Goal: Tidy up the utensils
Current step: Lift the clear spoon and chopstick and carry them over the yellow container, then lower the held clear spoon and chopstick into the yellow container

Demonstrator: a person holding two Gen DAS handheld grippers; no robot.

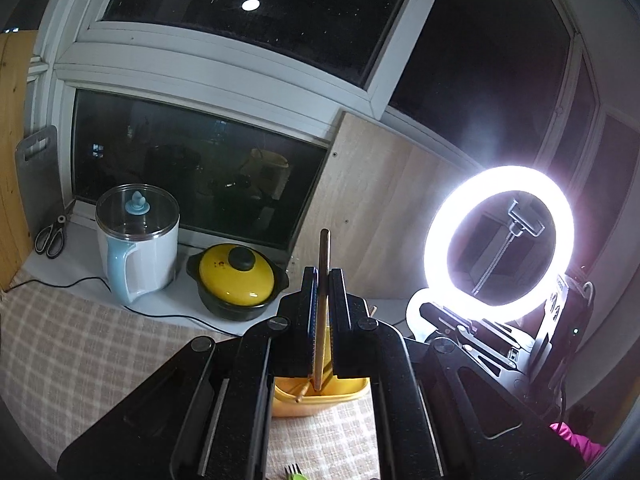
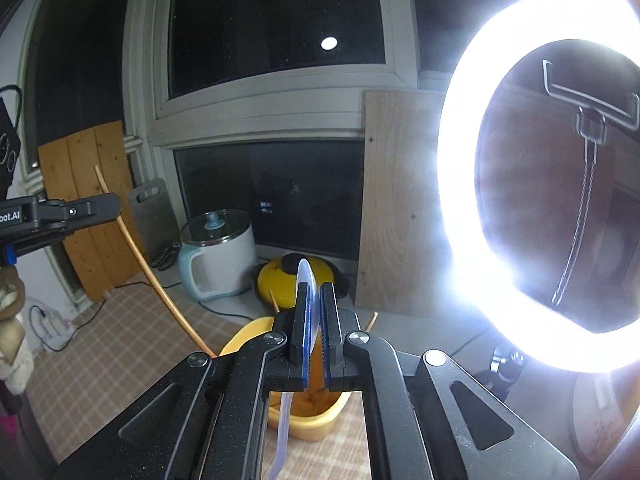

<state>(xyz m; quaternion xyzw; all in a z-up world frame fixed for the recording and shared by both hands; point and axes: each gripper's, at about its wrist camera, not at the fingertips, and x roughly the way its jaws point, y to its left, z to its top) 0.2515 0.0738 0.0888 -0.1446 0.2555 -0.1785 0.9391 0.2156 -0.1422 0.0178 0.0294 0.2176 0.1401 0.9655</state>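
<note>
My left gripper (image 1: 325, 280) is clamping a slim brown wooden chopstick (image 1: 323, 256); my right gripper (image 2: 315, 300) is pinching a translucent pale-blue spoon (image 2: 307, 276) above the yellow holder (image 2: 320, 420).

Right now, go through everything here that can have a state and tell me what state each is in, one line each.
left gripper: shut on a wooden chopstick
right gripper: shut on a translucent blue utensil
yellow holder: upright, open top, chopsticks inside
kettle: glass lid on
yellow pot: lid on
ring light: lit
scissors: closed
</note>
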